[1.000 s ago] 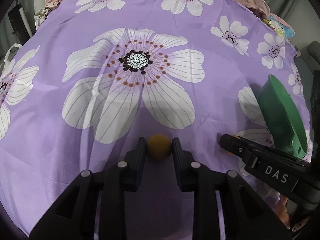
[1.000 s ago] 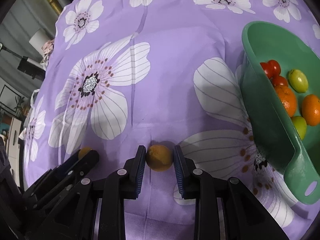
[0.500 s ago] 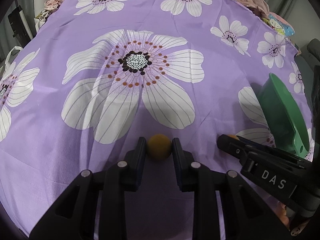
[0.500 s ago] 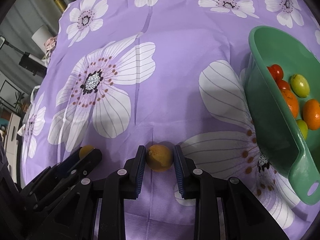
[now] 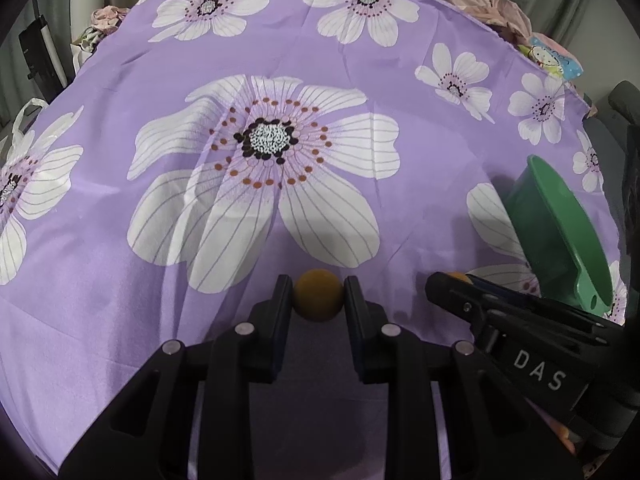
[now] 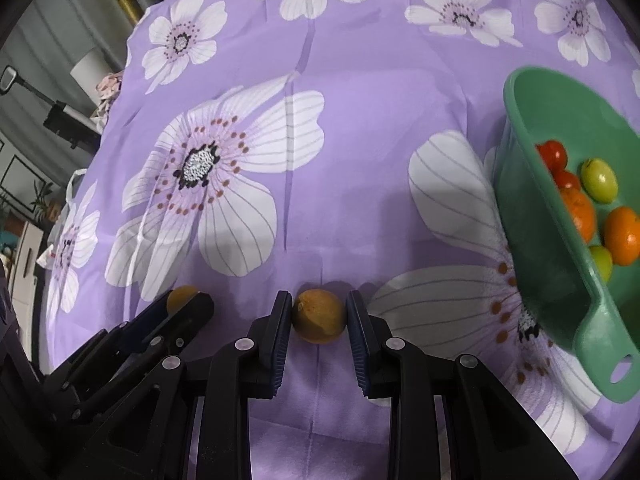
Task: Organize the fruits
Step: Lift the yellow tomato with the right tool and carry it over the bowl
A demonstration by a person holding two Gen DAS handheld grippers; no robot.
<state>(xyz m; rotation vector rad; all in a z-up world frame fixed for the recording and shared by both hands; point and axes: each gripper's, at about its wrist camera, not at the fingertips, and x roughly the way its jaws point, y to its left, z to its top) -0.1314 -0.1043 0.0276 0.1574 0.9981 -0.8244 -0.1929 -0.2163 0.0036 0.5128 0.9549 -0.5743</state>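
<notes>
Little is changed since a second ago: both grips are kept | left gripper [image 5: 318, 296] fingers clamped on a brown fruit [image 5: 318, 297] | right gripper [image 6: 319, 316] fingers clamped on a yellow-brown fruit [image 6: 319, 316], low over the purple floral cloth [image 6: 340, 120] | green bowl [image 6: 532, 240], part-filled, nearby | fruits judged light, firm, roll-prone; best held across the middle.

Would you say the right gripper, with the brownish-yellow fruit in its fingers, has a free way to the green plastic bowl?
Probably yes. The right gripper is shut on its brownish-yellow round fruit, and only bare purple flowered cloth lies between it and the green plastic bowl, whose open side faces the camera.
</notes>
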